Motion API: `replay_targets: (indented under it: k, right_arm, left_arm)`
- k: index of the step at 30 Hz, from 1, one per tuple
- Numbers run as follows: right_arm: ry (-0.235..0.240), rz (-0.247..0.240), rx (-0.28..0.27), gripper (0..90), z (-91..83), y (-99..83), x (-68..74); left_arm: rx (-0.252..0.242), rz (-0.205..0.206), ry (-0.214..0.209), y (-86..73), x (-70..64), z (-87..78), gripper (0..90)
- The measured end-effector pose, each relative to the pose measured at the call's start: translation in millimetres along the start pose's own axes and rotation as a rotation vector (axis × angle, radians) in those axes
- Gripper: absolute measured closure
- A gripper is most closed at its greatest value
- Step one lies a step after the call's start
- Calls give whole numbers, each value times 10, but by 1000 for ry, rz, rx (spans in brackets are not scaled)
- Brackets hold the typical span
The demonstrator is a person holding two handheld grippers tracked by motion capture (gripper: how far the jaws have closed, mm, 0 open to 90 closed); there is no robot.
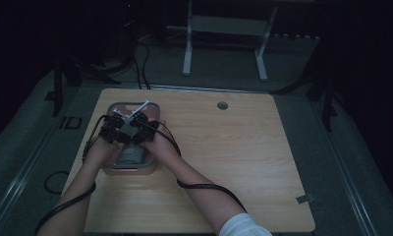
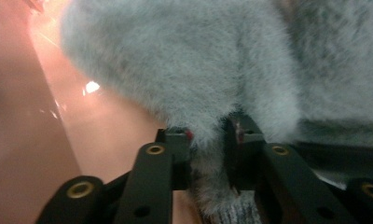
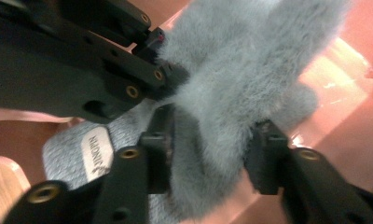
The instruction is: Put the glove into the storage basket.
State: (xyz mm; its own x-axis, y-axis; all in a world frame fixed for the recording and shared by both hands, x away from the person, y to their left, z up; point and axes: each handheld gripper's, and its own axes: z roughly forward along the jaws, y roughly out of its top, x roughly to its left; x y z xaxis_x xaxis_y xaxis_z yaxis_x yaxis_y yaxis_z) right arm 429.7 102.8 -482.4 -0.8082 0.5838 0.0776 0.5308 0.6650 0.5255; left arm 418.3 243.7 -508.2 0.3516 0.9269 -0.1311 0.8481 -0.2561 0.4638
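A grey furry item (image 2: pixel 184 60) with a knitted part (image 3: pixel 63 149) and a sewn label (image 3: pixel 97 156) lies in a pink-lined bin (image 1: pixel 135 169) at the table's left. My left gripper (image 2: pixel 208 140) is shut on a tuft of its fur, low by the bin's pink wall (image 2: pixel 31 140). My right gripper (image 3: pixel 208 144) holds a thicker fold of the same fur (image 3: pixel 231 79) between its jaws. The left gripper (image 3: pixel 168 58) crosses the top left of the right gripper view, close beside the right one. From above, both grippers (image 1: pixel 121 124) (image 1: pixel 138 123) meet over the bin's far half.
The wooden table (image 1: pixel 224 147) stretches to the right of the bin, with a round cable hole (image 1: pixel 222 105) near its far edge. Cables (image 1: pixel 204 187) trail from both grippers along the forearms. A white desk frame (image 1: pixel 224 29) stands on the floor beyond.
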Motion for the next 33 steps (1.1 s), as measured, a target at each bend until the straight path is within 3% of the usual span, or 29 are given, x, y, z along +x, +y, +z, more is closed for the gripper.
replay_targets:
  k: [3,6,10,11,14,16,19,23,28,33]
  right_arm:
    - [23,18,-20,440,-62,-62,-93]
    - [80,57,-84,405,-182,-140,-215]
    - [137,70,-176,286,-405,-220,-318]
    - [151,69,-192,249,-462,-238,-340]
    - [199,73,-242,188,-623,-291,-408]
    - [221,67,-265,166,-720,-332,-442]
    - [199,38,-295,165,-822,-420,-482]
    - [193,20,-312,166,-910,-558,-554]
    - [177,-10,-335,165,-994,-733,-629]
    - [164,-46,-338,164,-1071,-882,-686]
  left_arm:
    - [1,13,33,12,-38,39,665]
    - [-23,17,55,11,-60,24,596]
    - [-148,41,59,-22,-85,-100,440]
    - [-167,35,63,-26,-93,-130,381]
    - [-207,30,16,-50,-102,-214,247]
    - [-251,33,25,-76,-135,-275,209]
    - [-310,53,44,-118,-185,-359,173]
    - [-378,60,17,-180,-289,-489,156]
    - [-435,108,-31,-254,-525,-610,156]
    - [-460,186,-77,-310,-810,-668,157]
